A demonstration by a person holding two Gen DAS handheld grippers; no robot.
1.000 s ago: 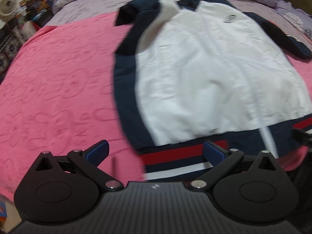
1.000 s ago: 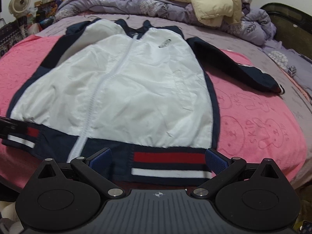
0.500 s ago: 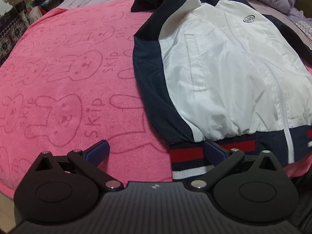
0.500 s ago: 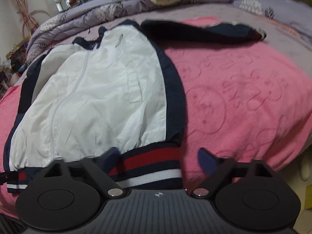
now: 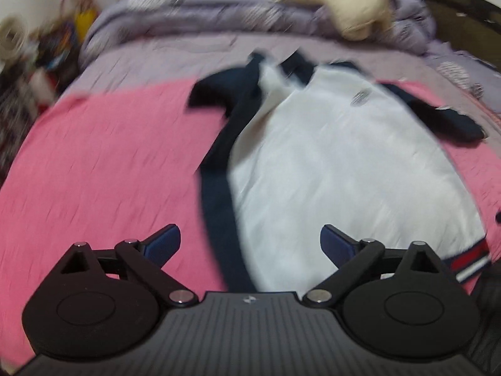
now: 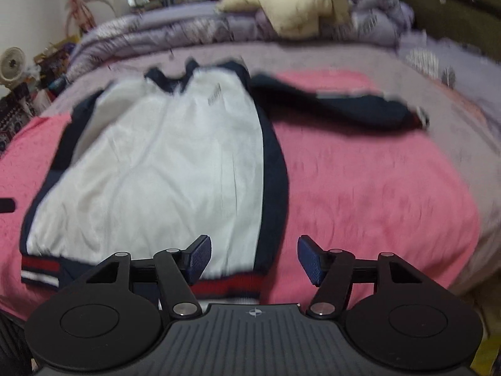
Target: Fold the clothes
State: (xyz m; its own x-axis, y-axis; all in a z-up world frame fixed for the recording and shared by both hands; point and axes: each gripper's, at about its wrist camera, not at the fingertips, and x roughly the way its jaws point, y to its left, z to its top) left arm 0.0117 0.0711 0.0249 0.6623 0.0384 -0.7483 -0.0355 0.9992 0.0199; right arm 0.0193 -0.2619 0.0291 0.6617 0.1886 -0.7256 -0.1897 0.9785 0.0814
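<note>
A white jacket (image 5: 328,163) with navy sides and a red, white and navy striped hem lies flat, front up, on a pink blanket (image 5: 109,163). It also shows in the right wrist view (image 6: 156,169), with its right sleeve (image 6: 338,106) stretched out sideways. My left gripper (image 5: 250,241) is open and empty above the jacket's lower left edge. My right gripper (image 6: 253,258) is open and empty above the jacket's lower right corner by the hem (image 6: 228,286). Both views are blurred.
The pink blanket (image 6: 375,194) covers the near part of a bed. A rumpled lilac quilt (image 6: 175,37) and a cream garment (image 6: 291,6) lie at the back. A small fan (image 6: 12,62) and clutter stand off the bed's left side.
Both grippers have risen and tilted up, so more of the bed shows. The right gripper's jaws have narrowed but stay open. The jacket has not moved.
</note>
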